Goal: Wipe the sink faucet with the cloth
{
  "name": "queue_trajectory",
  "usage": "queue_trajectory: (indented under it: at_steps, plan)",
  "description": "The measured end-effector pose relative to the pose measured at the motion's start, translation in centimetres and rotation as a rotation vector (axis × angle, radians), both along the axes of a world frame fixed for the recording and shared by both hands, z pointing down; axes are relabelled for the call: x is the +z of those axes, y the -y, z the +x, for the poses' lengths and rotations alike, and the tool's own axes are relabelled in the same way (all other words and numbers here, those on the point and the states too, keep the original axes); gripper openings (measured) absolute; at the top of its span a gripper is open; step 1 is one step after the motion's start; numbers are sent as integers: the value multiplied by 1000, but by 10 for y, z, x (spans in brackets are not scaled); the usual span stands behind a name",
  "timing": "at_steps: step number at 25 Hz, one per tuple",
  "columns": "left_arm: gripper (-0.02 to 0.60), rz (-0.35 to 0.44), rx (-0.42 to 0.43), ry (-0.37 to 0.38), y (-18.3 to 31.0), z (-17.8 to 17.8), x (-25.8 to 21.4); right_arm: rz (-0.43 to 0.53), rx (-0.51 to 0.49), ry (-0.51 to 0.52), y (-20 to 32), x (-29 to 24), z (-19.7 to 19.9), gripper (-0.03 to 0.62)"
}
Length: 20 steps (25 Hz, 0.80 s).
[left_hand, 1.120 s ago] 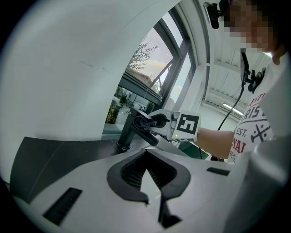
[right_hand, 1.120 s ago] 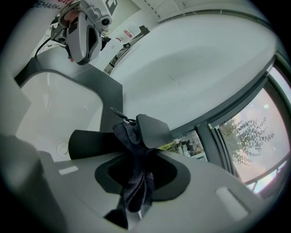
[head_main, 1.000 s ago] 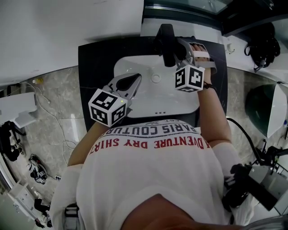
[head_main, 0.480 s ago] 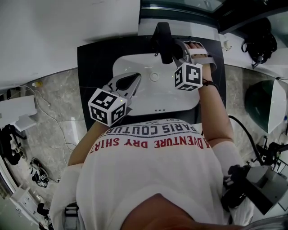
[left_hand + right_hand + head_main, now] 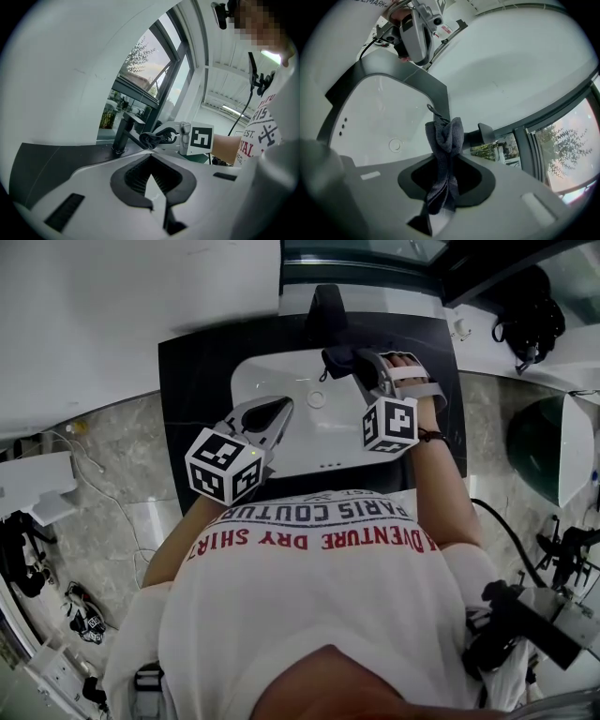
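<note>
Head view first: your right gripper (image 5: 364, 369) has drawn back from the faucet (image 5: 326, 304) toward you over the last second. The cloth (image 5: 339, 358), which covered the spout up near the faucet's body, now sits at the spout's outer end, and the faucet's top shows bare again. I read that as one stroke along the spout finishing, with the body and handle probably still to wipe. Your left gripper (image 5: 281, 407) has stayed put, left of the faucet and nearer you, over the sink (image 5: 272, 371), fingers pressed together on nothing. From up here you cannot tell whether the cloth touches the spout tip, which it hides, and your shirt cuts off the sink edge farthest from the faucet. Left gripper view: its own two jaws meet at the tips, empty. Beyond them the faucet stands upright, and the dark cloth is bunched right at the end of its spout, pinched in the other gripper. Contact looks likely, but it is too small to be sure. Right gripper view: the jaws are clamped on the cloth, which stands folded between them and blocks most of the faucet. Only a dark stub of the faucet shows just right of the cloth, and the spout tip cannot be made out.
</note>
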State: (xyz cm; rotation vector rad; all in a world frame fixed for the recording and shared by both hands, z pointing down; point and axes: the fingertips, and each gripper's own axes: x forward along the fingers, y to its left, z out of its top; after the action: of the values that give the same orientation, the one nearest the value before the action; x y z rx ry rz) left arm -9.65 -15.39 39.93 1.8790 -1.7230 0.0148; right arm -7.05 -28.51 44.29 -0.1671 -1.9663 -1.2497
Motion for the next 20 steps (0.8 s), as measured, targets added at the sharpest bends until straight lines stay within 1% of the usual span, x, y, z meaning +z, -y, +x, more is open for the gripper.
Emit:
queue_trajectory:
  at_steps: [4,8,14,17,20]
  plan:
    - [2,1,4,3,-1,4,-3,-6,0,-6,0,-1,2,77]
    - [2,-4,-5,7,-4,1,-4,-6,19,38,8,-11,-3,77]
    - [2,-20,-15,0,1,-6,3,27,25,86,30,-18,-27,77]
    - [2,-27,-23,-1,3,-9,6,47,4,87,37,-17,-39,77]
    - [2,-33,-29,-3,6,-13,9,40,6,83,44,-10,-50,77]
